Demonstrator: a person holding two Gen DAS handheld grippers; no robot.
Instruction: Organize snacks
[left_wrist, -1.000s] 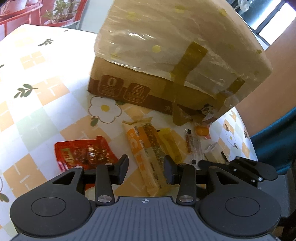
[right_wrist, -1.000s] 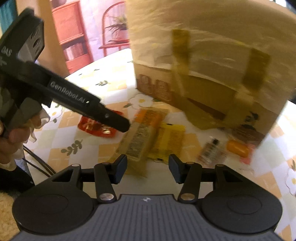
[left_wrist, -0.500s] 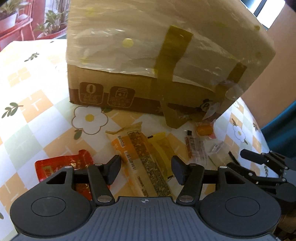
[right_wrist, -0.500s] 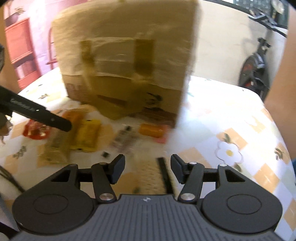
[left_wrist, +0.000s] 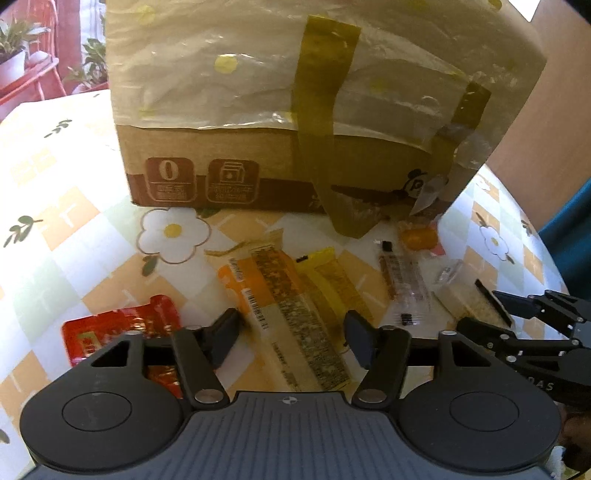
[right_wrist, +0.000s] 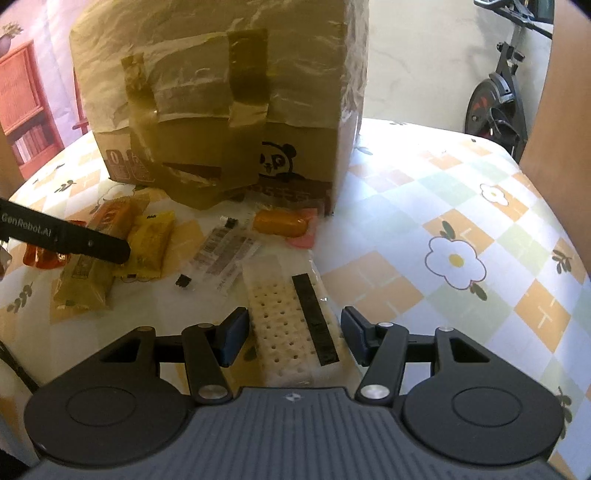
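Two grippers hover with fingers spread wide and empty: the right gripper straddles a white cracker pack whose long axis runs toward 12 o'clock, while the left gripper sits over an orange bar on the surface.

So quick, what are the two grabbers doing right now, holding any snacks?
Left gripper: jaws open, holding nothing, over the long orange-and-clear snack bar.
Right gripper: jaws open, holding nothing, astride the clear-wrapped white perforated cracker pack.
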